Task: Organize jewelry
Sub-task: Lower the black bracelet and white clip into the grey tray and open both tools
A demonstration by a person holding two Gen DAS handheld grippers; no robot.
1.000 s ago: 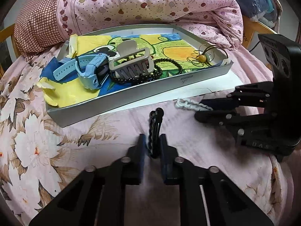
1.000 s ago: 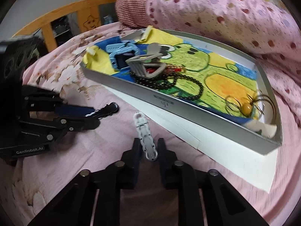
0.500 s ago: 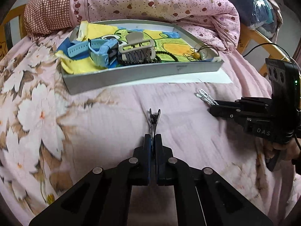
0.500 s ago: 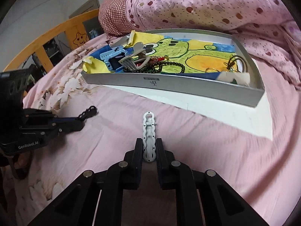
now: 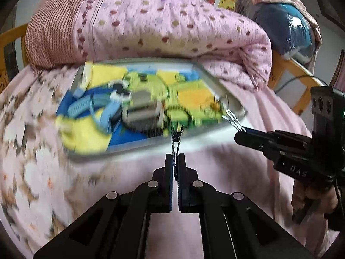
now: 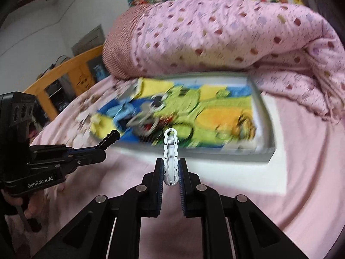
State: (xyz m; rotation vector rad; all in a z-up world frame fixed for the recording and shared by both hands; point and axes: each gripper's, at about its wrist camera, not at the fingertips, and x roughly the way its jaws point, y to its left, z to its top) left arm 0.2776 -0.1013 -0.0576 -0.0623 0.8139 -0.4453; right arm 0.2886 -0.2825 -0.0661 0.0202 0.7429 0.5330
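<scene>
- Nearest, in the left wrist view: black two-finger left gripper [image 5: 175,166] pressed together on a slim black wavy hair clip [image 5: 175,139], pinched edge-on at its tail, toothed mouth forward, lifted clear of the pink bedsheet [image 5: 215,172].
- Nearest, in the right wrist view: black two-finger right gripper [image 6: 170,170] pinching a white scalloped plastic hair clip [image 6: 170,153] by its broad lower half, ring end pointing ahead.
- Likely handling of both clips: light, stiff, smooth plastic, liable to swivel or slip; firmest hold across the flat rear half, away from the sprung mouth.
- Just beyond both clips: near edge of the shallow grey metal tray [image 6: 264,108] with a bright cartoon lining, blurred.
- Inside, toward the tray's left end: light blue strap watch [image 5: 101,110] and a beige claw clip [image 5: 142,112], details smeared.
- Behind the tray's far edge: rolled pink dotted quilt [image 5: 172,26].
</scene>
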